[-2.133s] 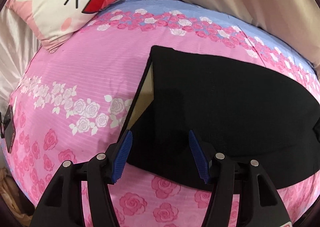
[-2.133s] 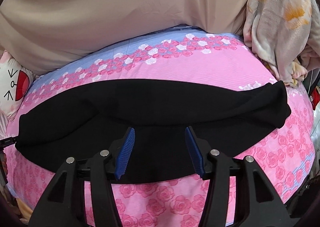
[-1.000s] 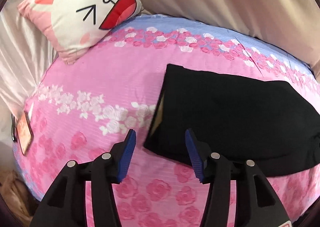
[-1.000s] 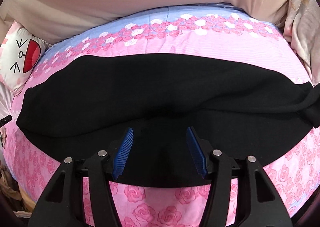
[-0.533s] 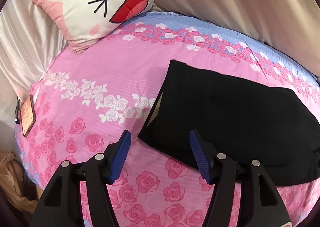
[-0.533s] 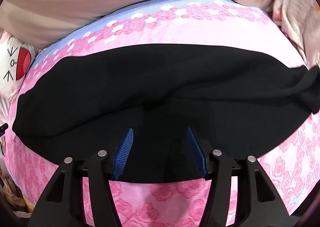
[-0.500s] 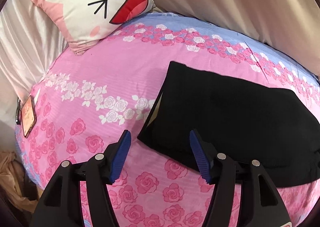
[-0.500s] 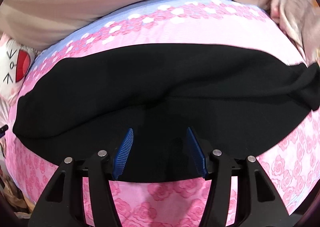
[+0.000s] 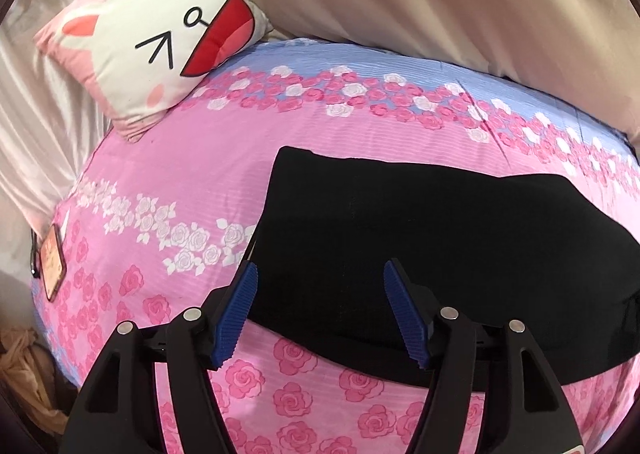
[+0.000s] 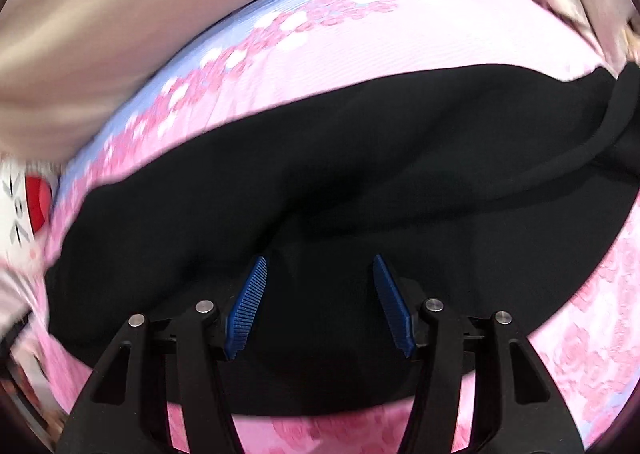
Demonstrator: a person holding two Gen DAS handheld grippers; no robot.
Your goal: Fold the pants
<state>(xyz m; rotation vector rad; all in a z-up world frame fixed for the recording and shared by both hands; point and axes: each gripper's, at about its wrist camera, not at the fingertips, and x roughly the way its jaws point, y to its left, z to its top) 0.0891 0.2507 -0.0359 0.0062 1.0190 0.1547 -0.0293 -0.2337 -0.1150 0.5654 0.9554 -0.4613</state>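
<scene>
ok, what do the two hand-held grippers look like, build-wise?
Both match: the left hand-held gripper and the right hand-held gripper have glossy black plastic linkage arms with silver pivot pins and two ribbed blue fingers. No cables or sleeves show. A red-and-white marking sits at the left gripper's lower right edge.

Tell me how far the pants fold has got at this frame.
Done: the black pants lie flat on the pink floral bedspread, apparently doubled lengthwise. In hand: nothing; the left gripper and right gripper hover over the near edge, jaws open. Left: grasping an end and folding the length over.
</scene>
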